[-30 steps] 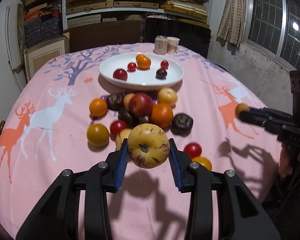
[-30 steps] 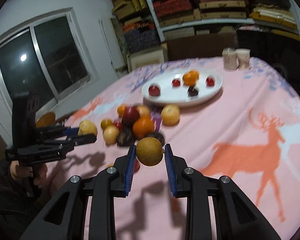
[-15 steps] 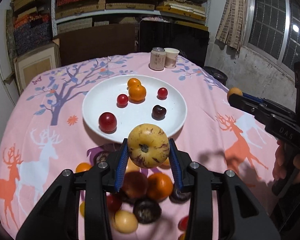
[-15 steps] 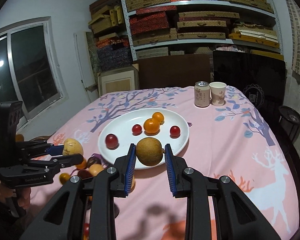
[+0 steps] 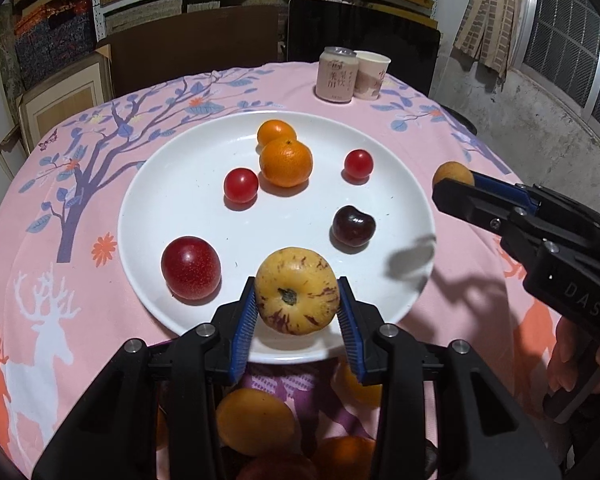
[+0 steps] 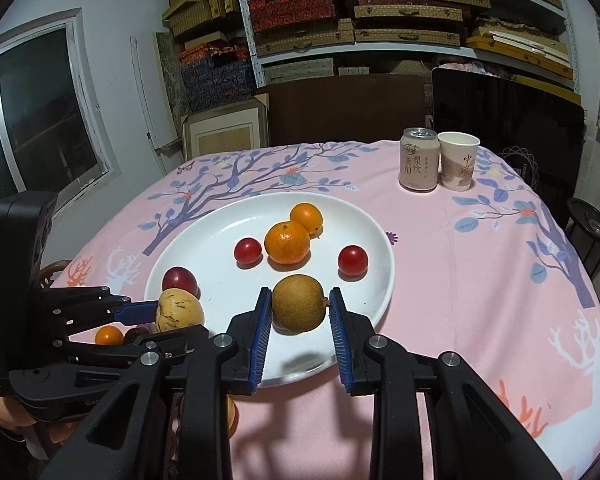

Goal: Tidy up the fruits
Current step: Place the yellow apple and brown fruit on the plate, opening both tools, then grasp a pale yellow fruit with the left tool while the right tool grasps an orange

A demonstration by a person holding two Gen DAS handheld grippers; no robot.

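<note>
Two grippers hold fruit above the white plate [image 5: 400, 184].

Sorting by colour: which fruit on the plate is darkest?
The cherry, near-black, lying on the plate's right side. The plum and both tomatoes are brighter red; the other two are orange.

Glossy white plate [image 5: 171, 184] (ceramic-looking) on matt printed cloth [image 5: 59, 280].
</note>
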